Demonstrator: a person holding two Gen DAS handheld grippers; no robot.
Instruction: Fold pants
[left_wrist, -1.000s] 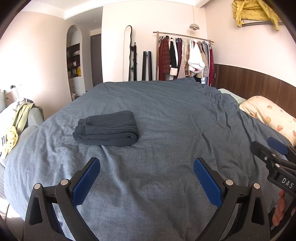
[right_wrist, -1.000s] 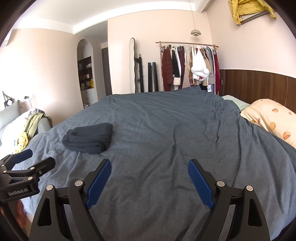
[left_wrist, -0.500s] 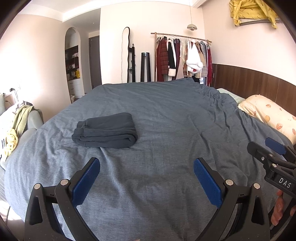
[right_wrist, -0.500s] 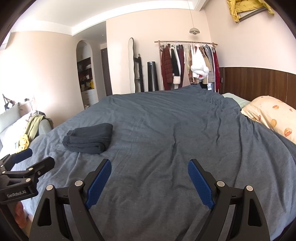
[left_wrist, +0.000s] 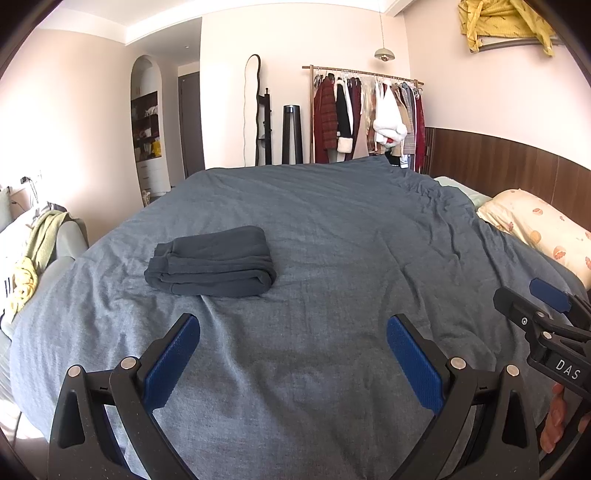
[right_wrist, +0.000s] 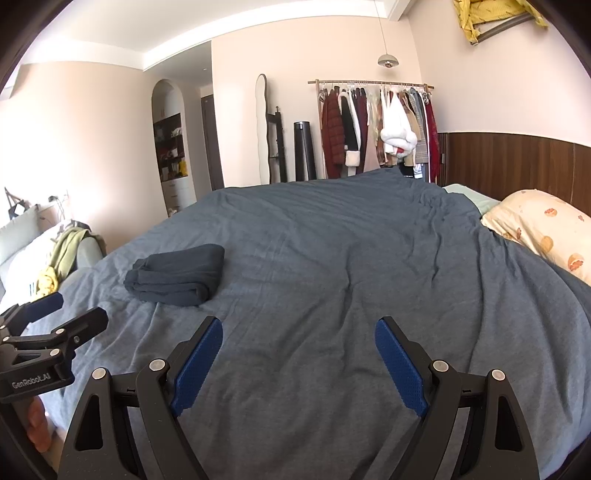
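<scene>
Left tongs: released, blue pads spread wide over the bed, gripping nothing; their bases were cut off by the lower edge.
Right tongs: likewise released and empty, hanging above the blanket; in the left wrist view only one side of them showed at the right edge.
Hands: two, each seen only as fingertips behind a handle, the rest hidden.
Pants: one dark pair, folded into a compact stack, lay on the blue-grey blanket ahead and left of both tongs, apart from them.
Pillow: one, patterned, partly cut off at right.
Clothes rack: one against the far wall; garments too crowded to count.
Yellow cloth: one, high on the wall, partly cropped.
</scene>
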